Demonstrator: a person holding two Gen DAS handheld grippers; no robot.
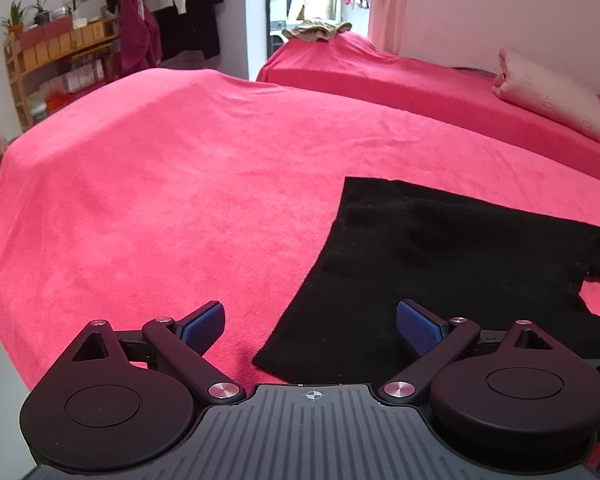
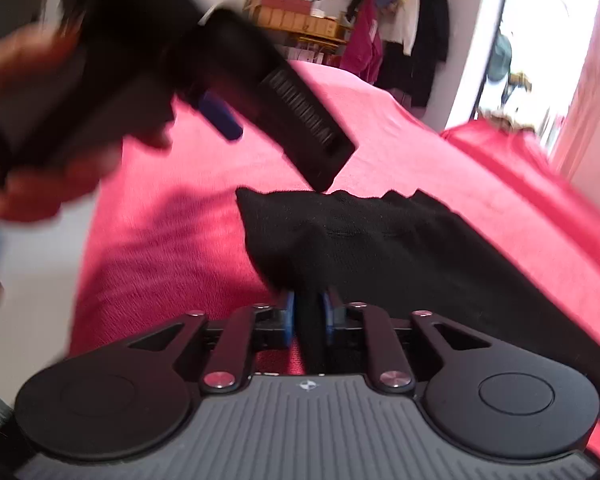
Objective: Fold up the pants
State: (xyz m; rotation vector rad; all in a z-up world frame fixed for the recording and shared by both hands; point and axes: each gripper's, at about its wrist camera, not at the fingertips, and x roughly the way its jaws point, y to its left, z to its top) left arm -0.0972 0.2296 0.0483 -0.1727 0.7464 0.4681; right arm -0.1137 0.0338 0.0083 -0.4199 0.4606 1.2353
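Black pants [image 1: 440, 264] lie flat on the red bed cover [image 1: 172, 184], filling the lower right of the left wrist view. My left gripper [image 1: 310, 326] hangs open just above their near left edge, its blue pads [image 1: 414, 330] wide apart with nothing between them. In the right wrist view the pants [image 2: 380, 248] are bunched up at their near end. My right gripper [image 2: 309, 320] is shut on that fold of black cloth, which fills the narrow gap between the blue pads [image 2: 288, 320]. The left gripper [image 2: 220, 92] and the hand holding it [image 2: 28, 128] loom blurred at upper left.
A second red-covered bed [image 1: 420, 80] with a pale pillow [image 1: 552, 92] stands behind on the right. A wooden shelf with boxes and plants [image 1: 56, 52] and hanging clothes [image 1: 172, 12] line the far wall. The bed's left edge drops to the floor [image 1: 0, 392].
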